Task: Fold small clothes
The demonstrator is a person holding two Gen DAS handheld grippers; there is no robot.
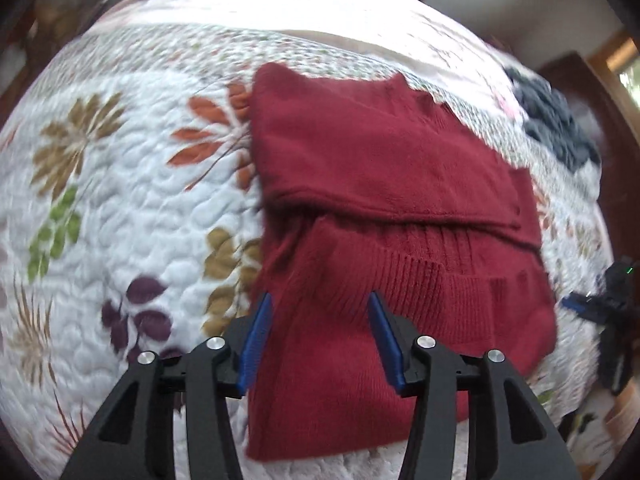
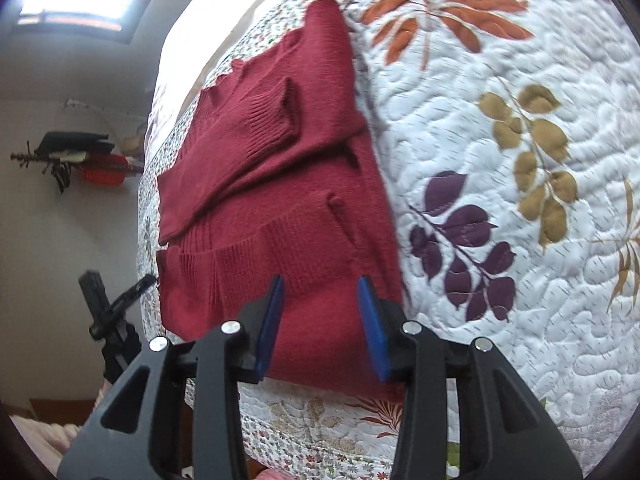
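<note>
Hovering wide open and empty, left gripper [image 1: 320,338] and right gripper [image 2: 322,322] risk pinching one layer, undoing the red sweater's [image 1: 380,208] folded sleeve

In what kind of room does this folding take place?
Probably a bedroom in a home: the red sweater lies on a quilted floral bedspread, and a wall shelf with small items hangs beside it.

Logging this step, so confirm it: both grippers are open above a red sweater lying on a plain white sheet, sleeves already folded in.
Not a plain sheet. The red sweater lies on a white quilt printed with coloured leaves, as the right wrist view shows. The rest holds: left gripper and right gripper have open jaws, and the sleeves are folded in.
</note>
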